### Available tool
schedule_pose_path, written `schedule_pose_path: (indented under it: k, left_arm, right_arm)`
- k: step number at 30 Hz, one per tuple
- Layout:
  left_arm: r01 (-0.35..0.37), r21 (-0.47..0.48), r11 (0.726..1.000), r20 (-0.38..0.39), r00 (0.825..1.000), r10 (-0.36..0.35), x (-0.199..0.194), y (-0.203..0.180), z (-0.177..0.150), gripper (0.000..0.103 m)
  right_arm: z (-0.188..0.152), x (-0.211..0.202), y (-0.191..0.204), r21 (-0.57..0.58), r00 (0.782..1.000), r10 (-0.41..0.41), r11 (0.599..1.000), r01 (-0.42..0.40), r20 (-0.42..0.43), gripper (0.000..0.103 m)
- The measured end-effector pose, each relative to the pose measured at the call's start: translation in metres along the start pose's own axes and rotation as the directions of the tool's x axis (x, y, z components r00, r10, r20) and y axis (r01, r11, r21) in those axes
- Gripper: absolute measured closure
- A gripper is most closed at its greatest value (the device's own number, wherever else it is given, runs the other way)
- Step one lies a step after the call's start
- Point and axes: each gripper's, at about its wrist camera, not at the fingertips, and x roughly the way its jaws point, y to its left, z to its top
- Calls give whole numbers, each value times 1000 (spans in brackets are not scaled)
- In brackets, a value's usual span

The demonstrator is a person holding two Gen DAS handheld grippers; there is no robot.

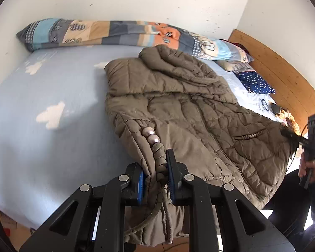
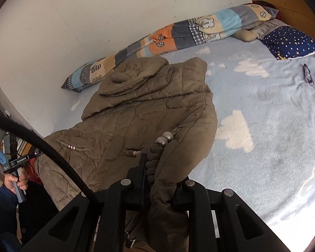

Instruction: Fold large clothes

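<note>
1 jacket (image 1: 178,109), 2 claws (image 1: 155,180) (image 2: 160,180), 1 rolled quilt (image 1: 107,33), 2 pillows (image 1: 256,82) (image 1: 237,66), 1 pr glasses (image 2: 307,73)

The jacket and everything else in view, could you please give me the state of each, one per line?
jacket: spread on the bed, hem over the edge, gripped at both corners
left gripper: shut on jacket
right gripper: shut on jacket
quilt: rolled along the wall
glasses: lying on the sheet

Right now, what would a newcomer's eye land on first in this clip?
The big olive quilted jacket sprawled across the light-blue cloud-print bedsheet. Next, both grippers, left gripper and right gripper, clamped on its near hem by the beaded drawcords. Behind it, a patchwork blanket roll lies against the wall.
</note>
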Motion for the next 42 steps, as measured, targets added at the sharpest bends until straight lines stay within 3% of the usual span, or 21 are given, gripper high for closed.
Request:
schedule_pose_path:
  k: [11,19,29,42]
  left_arm:
    - [40,-8,999,67,997,-40,-20,7,36,85]
    - [71,-19,997,114,991,-69,-30,15,72,85]
    - [110,-29,994,129,986,-105,-24,24,117,85]
    - [98,-30,995,112,989,-94,9,37,178,85]
  right_arm:
    - [55,-7,8,-20,992,3,1000,-1,124,85]
    - [95,-6,7,2,986,-9,1000,9,168,85]
    - [149,10,11,12,980,-38,999,36,194,85]
    - [213,56,8,-8,982,-66,998,69,175,85]
